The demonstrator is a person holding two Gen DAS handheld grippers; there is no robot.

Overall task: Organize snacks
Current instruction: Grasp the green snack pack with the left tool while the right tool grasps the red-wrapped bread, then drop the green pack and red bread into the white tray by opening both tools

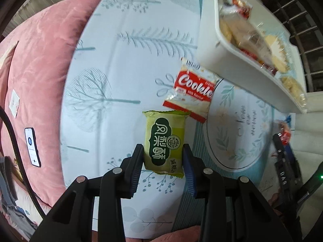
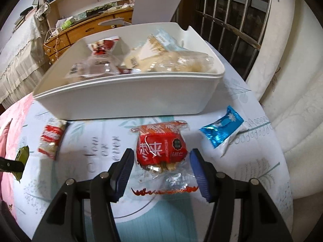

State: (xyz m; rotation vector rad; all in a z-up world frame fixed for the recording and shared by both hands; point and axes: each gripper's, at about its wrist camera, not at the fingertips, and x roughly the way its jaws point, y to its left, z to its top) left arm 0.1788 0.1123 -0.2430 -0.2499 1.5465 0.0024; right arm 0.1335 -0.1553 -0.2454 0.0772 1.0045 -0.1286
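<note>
While the white bin [image 1: 210,46] sits just beyond a Cookie packet [image 1: 191,92], the left gripper [image 1: 163,157] clamps a green pastry pack [image 1: 164,141], its long axis running away from the gripper; the right gripper [image 2: 161,163] straddles a red snack pack [image 2: 159,147], pads apart from it.

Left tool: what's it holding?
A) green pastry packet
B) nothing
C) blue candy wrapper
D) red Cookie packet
A: the left tool has its pads pressed on both sides of the green pastry packet; the red Cookie packet lies apart on the cloth.

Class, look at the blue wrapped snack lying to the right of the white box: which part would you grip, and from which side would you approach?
Grip the blue snack across its plump middle, coming from above with the fingers spanning its narrow width. It lies flat on the tablecloth, clear of the white box, and its crimped ends are thin and would likely slip.
</note>
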